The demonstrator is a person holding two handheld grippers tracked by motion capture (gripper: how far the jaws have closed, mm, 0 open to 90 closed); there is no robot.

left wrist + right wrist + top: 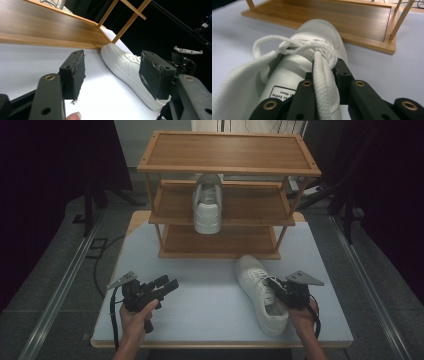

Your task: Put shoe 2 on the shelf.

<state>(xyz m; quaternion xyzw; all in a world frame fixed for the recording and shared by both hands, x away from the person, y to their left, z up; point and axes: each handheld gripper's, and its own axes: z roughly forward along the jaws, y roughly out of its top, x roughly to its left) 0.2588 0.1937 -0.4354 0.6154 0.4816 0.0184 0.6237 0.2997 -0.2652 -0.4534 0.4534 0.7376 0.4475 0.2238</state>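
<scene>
A white lace-up shoe (260, 295) lies on the table's right side, toe toward the wooden rack (230, 152). My right gripper (274, 287) is shut on it. In the right gripper view (324, 72) the jaws pinch the padded collar wall beside the tongue and laces of the shoe (319, 32). A second white shoe (207, 205) stands on the rack's middle shelf, heel toward me. My left gripper (167, 285) hovers over the table's left side, open with nothing between its pads (77, 72), aimed toward the shoe (125, 67) on the table.
The three-shelf rack stands at the back of the pale table (200, 310); its lowest shelf (220, 242) is bare. Dark curtains and floor rails surround the table. The right gripper (185, 60) shows far off in the left gripper view.
</scene>
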